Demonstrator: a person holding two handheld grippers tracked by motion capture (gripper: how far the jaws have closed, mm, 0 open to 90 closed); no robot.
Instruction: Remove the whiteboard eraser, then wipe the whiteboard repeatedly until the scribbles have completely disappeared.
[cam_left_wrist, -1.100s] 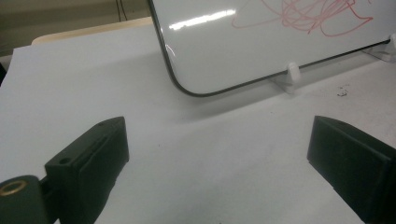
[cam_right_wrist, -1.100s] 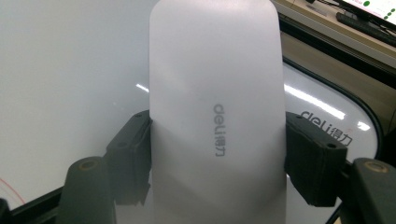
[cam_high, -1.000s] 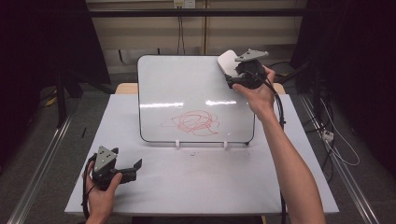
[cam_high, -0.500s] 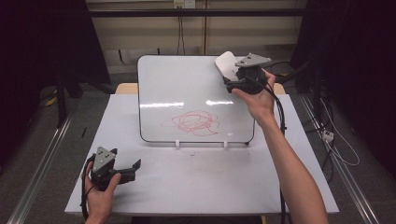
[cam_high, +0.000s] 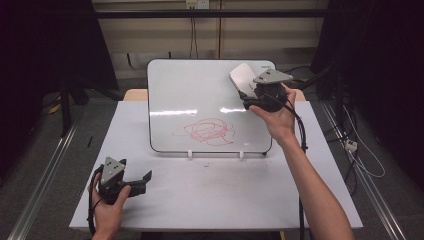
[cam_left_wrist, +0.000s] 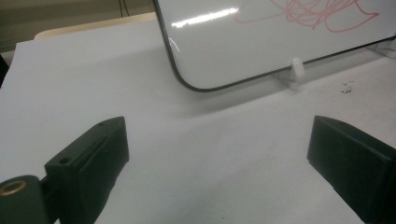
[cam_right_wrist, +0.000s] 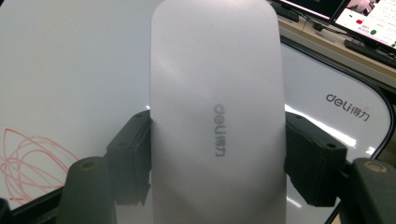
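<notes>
A whiteboard stands tilted on two white feet at the back of the table, with a red scribble on its lower middle. My right gripper is shut on a white eraser, held in front of the board's upper right corner, above and right of the scribble. In the right gripper view the eraser sits between both jaws, and the scribble lies at lower left. My left gripper rests open near the table's front left, with nothing between its jaws; the board's lower corner is ahead of it.
The white table has bare room in front of the board. Small dark specks lie by a board foot. Cables trail on the floor to the right. Metal rails run along both sides.
My right gripper has carried the eraser a little left and down, from the board's top right edge onto its upper right face. The left gripper has stayed put.
</notes>
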